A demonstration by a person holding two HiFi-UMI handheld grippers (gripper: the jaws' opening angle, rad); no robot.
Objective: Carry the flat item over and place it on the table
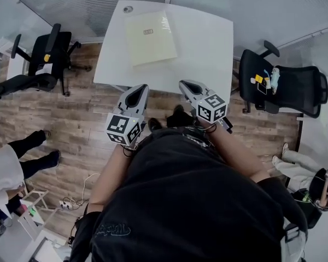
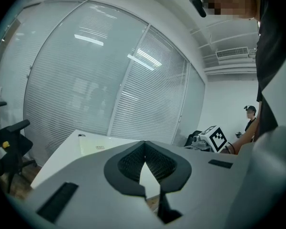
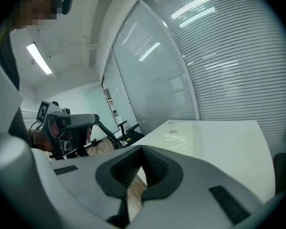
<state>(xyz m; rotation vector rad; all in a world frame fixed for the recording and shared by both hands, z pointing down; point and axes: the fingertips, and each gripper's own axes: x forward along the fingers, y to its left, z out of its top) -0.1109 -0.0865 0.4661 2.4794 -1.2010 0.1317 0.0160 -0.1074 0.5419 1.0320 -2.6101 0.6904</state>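
Observation:
The flat item (image 1: 150, 37) is a pale yellow square package that lies on the far left part of the white table (image 1: 208, 48). It also shows in the left gripper view as the flat item (image 2: 97, 147) and in the right gripper view as the flat item (image 3: 178, 133). My left gripper (image 1: 139, 87) and right gripper (image 1: 185, 83) hang side by side just short of the table's near edge, close to my body and apart from the item. The jaws of the left gripper (image 2: 144, 142) and the right gripper (image 3: 141, 148) meet at their tips with nothing between them.
A black office chair (image 1: 49, 53) stands left of the table and another (image 1: 284, 86) right of it. Frosted glass walls with blinds run behind the table. A person's legs (image 1: 33, 146) show at the left and another person (image 1: 295, 168) at the right. Cables (image 1: 76, 201) lie on the wood floor.

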